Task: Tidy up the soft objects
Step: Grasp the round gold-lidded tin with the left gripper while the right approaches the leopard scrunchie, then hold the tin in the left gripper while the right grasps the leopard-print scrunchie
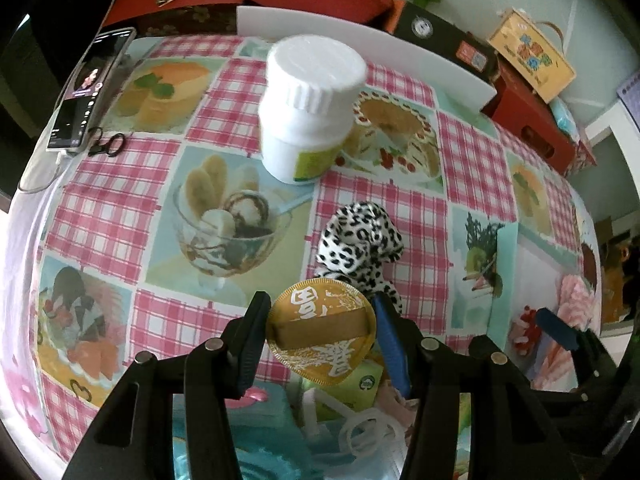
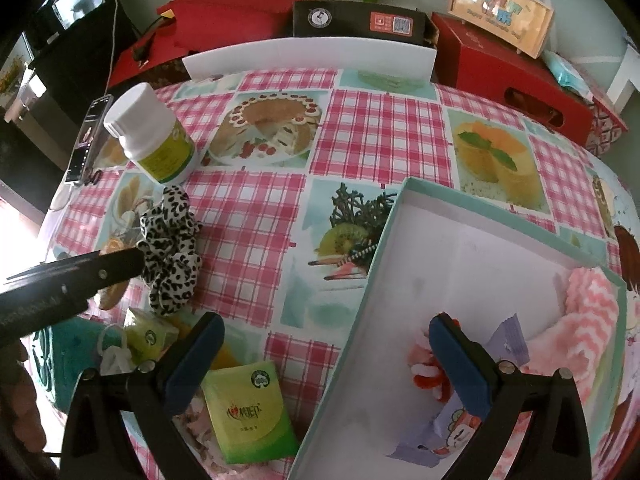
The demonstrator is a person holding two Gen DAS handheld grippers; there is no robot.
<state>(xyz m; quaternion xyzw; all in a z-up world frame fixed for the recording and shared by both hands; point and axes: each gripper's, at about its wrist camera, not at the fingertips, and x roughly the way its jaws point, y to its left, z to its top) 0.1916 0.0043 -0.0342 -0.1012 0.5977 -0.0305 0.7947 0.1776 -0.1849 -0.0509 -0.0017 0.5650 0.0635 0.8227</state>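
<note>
My left gripper (image 1: pixel 320 304) is shut on a gold round puff (image 1: pixel 320 360) with a ribbon band across it, held just above the checked tablecloth (image 1: pixel 408 208). A leopard-print scrunchie (image 1: pixel 360 240) (image 2: pixel 170 248) lies right beyond the puff. My right gripper (image 2: pixel 328 364) stands wide open and holds nothing, straddling the left wall of a teal box (image 2: pixel 400 216). Inside the box lie a pink chevron fuzzy cloth (image 2: pixel 588 320), a red-and-white fuzzy item (image 2: pixel 428 380) and purple packets (image 2: pixel 512 340). One finger (image 2: pixel 100 272) of the left gripper shows beside the scrunchie.
A white bottle (image 1: pixel 308 108) (image 2: pixel 154 140) stands behind the scrunchie. Two green tissue packs (image 2: pixel 248 408) (image 2: pixel 150 336) and a teal object (image 2: pixel 68 360) lie near the front edge. A phone (image 1: pixel 90 88) rests at the left; a white tray (image 2: pixel 308 56), red boxes (image 2: pixel 512 76) and a black box (image 2: pixel 360 20) line the back.
</note>
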